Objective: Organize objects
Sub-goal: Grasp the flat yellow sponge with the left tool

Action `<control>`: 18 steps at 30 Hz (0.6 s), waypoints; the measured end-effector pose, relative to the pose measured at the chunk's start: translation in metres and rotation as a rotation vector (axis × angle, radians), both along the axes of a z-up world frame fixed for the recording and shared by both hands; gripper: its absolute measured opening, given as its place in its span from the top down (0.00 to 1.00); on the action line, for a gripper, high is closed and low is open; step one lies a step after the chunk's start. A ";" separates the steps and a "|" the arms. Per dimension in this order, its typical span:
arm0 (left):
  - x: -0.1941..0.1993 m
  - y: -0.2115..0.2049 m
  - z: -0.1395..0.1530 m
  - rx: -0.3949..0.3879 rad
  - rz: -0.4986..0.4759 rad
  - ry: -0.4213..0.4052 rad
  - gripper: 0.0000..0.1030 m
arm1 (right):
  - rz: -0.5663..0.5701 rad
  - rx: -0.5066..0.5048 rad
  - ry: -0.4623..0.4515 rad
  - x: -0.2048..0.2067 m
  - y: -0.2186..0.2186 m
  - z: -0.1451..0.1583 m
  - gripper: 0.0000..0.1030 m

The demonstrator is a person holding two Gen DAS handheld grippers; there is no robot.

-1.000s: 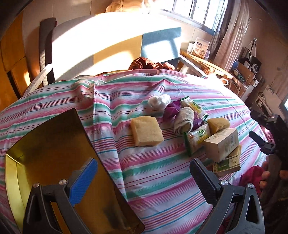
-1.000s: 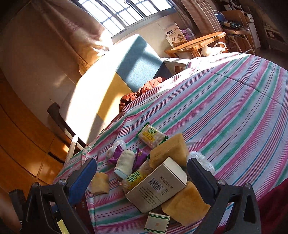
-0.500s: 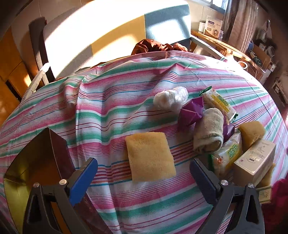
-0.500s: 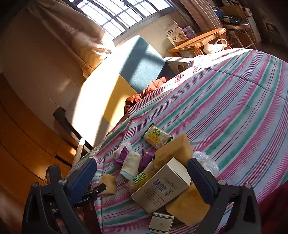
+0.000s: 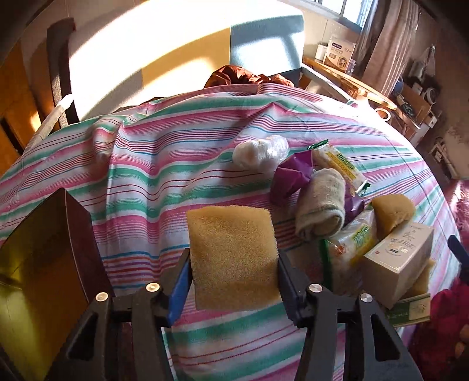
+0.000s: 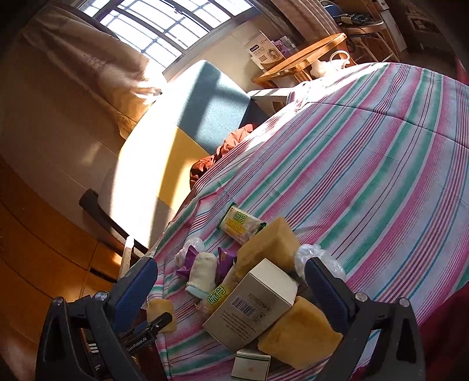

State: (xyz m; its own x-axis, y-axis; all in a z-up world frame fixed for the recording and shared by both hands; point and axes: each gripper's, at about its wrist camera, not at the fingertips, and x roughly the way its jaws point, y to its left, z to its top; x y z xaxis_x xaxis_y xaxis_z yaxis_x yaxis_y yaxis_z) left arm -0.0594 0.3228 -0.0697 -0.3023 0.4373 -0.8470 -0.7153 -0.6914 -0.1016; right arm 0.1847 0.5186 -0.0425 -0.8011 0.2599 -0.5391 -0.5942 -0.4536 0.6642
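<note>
Left tongs (image 5: 233, 272): clamped on flat yellow foam sponge (image 5: 231, 252); lift gently, avoid crushing, toward gold-lined box (image 5: 35, 281). Right tongs (image 6: 230, 288): apart, idle.

A lived-in home bedroom: a striped bedsheet (image 5: 176, 164) covers the bed, with a curtained window (image 6: 164, 26), wooden side table (image 6: 299, 64) and cluttered shelves (image 5: 416, 99) around it.

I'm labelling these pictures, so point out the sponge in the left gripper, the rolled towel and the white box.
sponge (image 5: 231, 252), left wrist view, top face
towel (image 5: 321, 205), left wrist view, rolled side
box (image 6: 258, 304), right wrist view, barcode side
</note>
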 end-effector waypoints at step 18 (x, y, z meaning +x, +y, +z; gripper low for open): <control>0.067 -0.118 0.051 0.151 -0.036 0.030 0.46 | 0.152 0.106 -0.162 -0.020 -0.051 0.010 0.01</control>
State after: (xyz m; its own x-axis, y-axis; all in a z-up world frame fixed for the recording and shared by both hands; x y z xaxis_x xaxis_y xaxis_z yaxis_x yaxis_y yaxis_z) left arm 0.0077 0.2049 -0.0192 -0.3086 0.5698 -0.7616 -0.7435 -0.6439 -0.1805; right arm 0.1651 0.4678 -0.0322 -0.7407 0.2048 -0.6398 -0.6084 -0.6083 0.5097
